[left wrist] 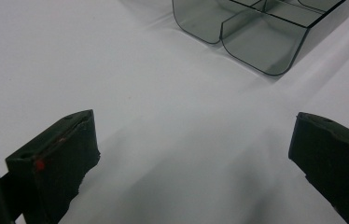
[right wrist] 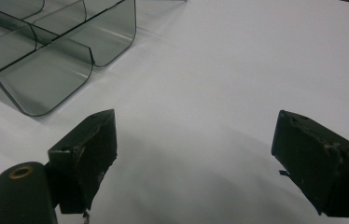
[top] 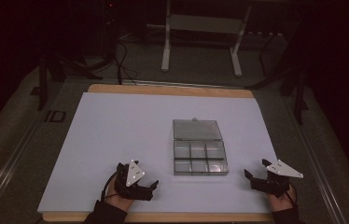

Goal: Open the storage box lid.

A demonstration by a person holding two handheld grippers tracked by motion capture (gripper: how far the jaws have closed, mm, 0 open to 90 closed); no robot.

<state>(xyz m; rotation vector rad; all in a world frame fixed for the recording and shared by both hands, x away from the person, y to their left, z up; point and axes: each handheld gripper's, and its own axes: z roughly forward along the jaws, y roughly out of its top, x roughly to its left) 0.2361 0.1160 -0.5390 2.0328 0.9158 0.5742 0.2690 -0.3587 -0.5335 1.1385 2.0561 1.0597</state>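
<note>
A clear smoky plastic compartment box (top: 199,158) lies on the white tabletop (top: 116,135), right of centre, its lid (top: 197,129) folded back flat behind it. The compartments look empty. My left gripper (top: 137,176) rests near the front edge, left of the box, open and holding nothing. In the left gripper view its jaws stand wide apart around bare tabletop (left wrist: 191,158), with a box corner (left wrist: 256,37) ahead. My right gripper (top: 256,169) sits to the right of the box, also open and empty. The right gripper view (right wrist: 200,154) has the box (right wrist: 46,56) at upper left.
The white sheet lies on a wooden board (top: 163,217) whose edge shows at front and back. Beyond the table stand the legs of a white frame (top: 165,46), and cables (top: 121,65) trail on the dark floor. Wide bare tabletop lies left of the box.
</note>
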